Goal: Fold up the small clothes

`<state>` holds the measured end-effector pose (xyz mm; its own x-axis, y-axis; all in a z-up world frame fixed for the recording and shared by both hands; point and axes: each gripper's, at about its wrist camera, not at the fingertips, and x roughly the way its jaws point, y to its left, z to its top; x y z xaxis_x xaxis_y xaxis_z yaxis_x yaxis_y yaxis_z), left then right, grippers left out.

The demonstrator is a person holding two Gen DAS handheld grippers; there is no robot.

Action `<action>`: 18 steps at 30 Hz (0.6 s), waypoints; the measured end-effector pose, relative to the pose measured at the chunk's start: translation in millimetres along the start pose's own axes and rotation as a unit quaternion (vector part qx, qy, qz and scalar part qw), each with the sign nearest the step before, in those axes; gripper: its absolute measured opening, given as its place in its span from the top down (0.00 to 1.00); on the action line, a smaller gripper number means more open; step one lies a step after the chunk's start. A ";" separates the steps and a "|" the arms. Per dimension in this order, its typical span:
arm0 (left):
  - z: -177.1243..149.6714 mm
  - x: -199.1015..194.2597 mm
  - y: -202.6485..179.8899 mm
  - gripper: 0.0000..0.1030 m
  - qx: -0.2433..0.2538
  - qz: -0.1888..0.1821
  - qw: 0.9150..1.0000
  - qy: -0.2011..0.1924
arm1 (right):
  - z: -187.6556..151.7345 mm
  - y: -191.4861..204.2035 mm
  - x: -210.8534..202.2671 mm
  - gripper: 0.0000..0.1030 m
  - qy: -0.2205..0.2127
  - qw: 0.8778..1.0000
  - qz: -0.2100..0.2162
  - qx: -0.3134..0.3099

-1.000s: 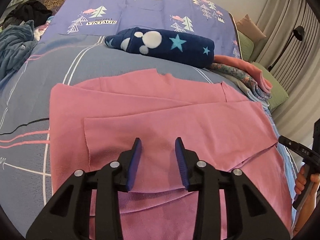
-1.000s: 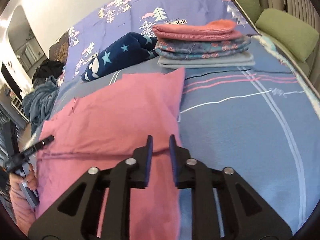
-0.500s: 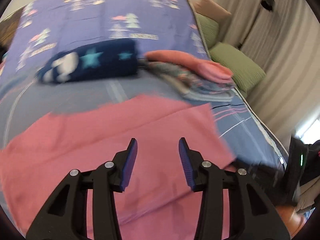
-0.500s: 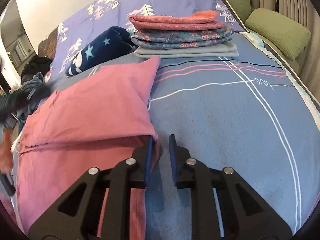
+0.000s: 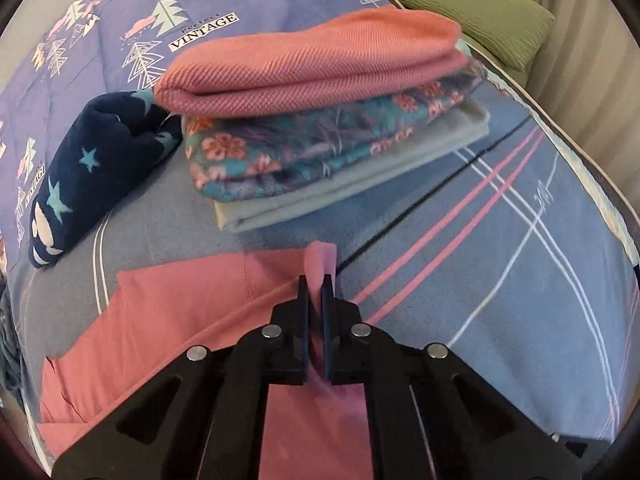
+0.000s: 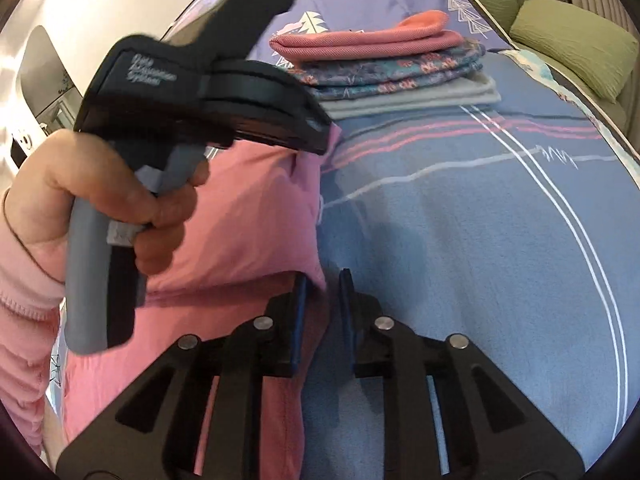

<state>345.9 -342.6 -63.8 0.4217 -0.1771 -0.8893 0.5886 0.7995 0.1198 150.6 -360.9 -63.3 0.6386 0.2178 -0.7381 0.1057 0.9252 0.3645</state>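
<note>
A pink garment point(image 5: 172, 304) lies spread on the blue bedspread; it also shows in the right wrist view point(image 6: 248, 216). My left gripper point(image 5: 316, 284) is shut on the garment's far right corner, and a fold of pink cloth sticks up between the fingers. In the right wrist view the left gripper's body point(image 6: 200, 92) and the hand holding it fill the upper left. My right gripper point(image 6: 323, 280) is open, its left finger at the garment's near right edge, nothing held.
A stack of folded clothes point(image 5: 320, 112) sits just beyond the garment, pink on top; it also shows in the right wrist view point(image 6: 392, 64). A navy star-patterned roll point(image 5: 92, 176) lies to its left. Green pillows point(image 5: 476, 20) lie beyond the bed's right edge.
My left gripper moved right across the garment and shut on its far right corner. My right gripper, narrow at the garment's edge before, has opened.
</note>
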 end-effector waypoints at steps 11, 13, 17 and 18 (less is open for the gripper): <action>12.6 3.8 15.9 0.95 -0.083 -0.041 0.995 -0.046 | -12.8 -12.0 -5.6 0.97 0.009 0.998 0.006 0.055; 3.8 -15.7 24.1 0.75 -0.085 -0.057 0.993 -0.066 | -16.4 -17.2 -10.8 0.97 0.011 0.997 0.017 0.069; -30.6 -75.2 46.1 0.55 -0.068 -0.036 0.986 -0.148 | -24.5 -20.3 -32.3 0.95 -0.017 0.998 0.005 0.068; -44.4 -90.0 54.9 0.47 -0.063 -0.033 0.984 -0.162 | -24.2 -19.0 -37.9 0.95 -0.027 0.998 0.005 0.059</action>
<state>309.7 -257.3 3.2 0.5953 -0.3882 -0.7035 0.5408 0.8411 -0.0065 105.9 -379.2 -56.0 0.6794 0.2076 -0.7038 0.1864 0.8788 0.4393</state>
